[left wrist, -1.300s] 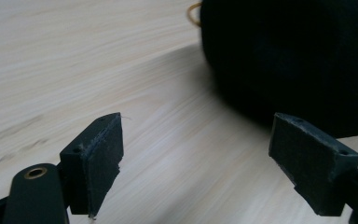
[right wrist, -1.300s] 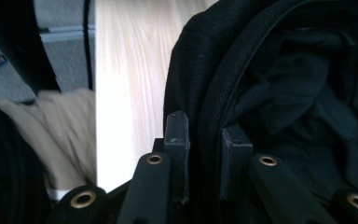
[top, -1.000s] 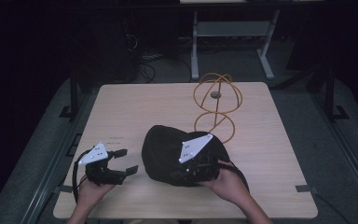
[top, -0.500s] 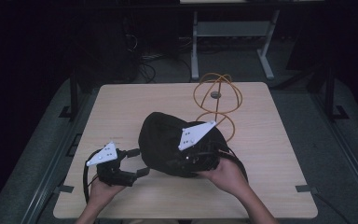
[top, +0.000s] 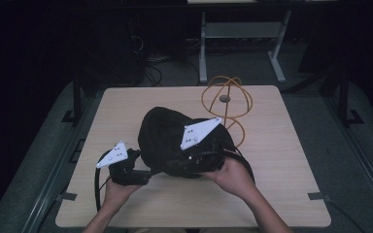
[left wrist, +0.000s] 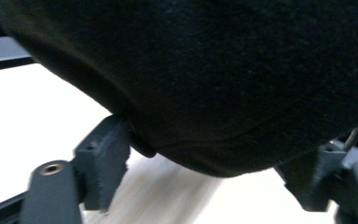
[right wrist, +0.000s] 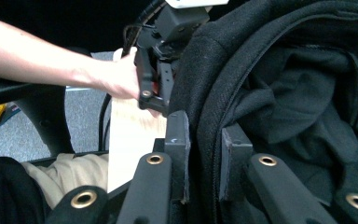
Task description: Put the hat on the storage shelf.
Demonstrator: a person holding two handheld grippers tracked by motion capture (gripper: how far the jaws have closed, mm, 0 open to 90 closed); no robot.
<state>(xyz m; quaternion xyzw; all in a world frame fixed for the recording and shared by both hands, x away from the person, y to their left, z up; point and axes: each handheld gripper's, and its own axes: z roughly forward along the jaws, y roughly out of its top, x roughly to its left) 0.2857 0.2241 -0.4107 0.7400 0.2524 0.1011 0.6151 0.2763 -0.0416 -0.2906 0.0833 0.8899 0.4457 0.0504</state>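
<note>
Black bag [top: 167, 138]: soft matte woven fabric, slumped into a rounded dome near centre of table [top: 281, 160], nearer the front edge. Right gripper view shows a thick rolled rim w/ stitched seam and crumpled lining inside.

Table: pale wood-grain top, square w/ rounded corners, dark surround.

Orange wire stand [top: 227, 104]: thin bent wire forming an open sphere over a looped base, just behind bag on the right side, small dark disc inside the sphere. Contact w/ bag cannot be told.

Right gripper [right wrist: 204, 161]: black plastic, brass-coloured rivets, grey three-cornered plate on top. Fingers [right wrist: 178, 154] clamped on bag rim, one pad each side of the fabric edge. In high view it sits at bag's near-right side [top: 201, 150], right hand [top: 233, 174] behind it.

Left gripper [top: 143, 174]: same build, at bag's near-left edge, held by left hand [top: 116, 191]. Left gripper view: fingers [left wrist: 103, 161] apart, bag's underside bulging between them; left pad appears to touch the fabric, right pad close, contact unclear. Not clamped.

Vs 0.5 s ago: left gripper has come in closer, now against bag's lower-left edge; before it stood slightly off. Bag outline slightly shifted; right gripper's hold unchanged. Vs 1.0 s ago: left gripper was clearly apart from bag, further left. Wire stand unmoved.
</note>
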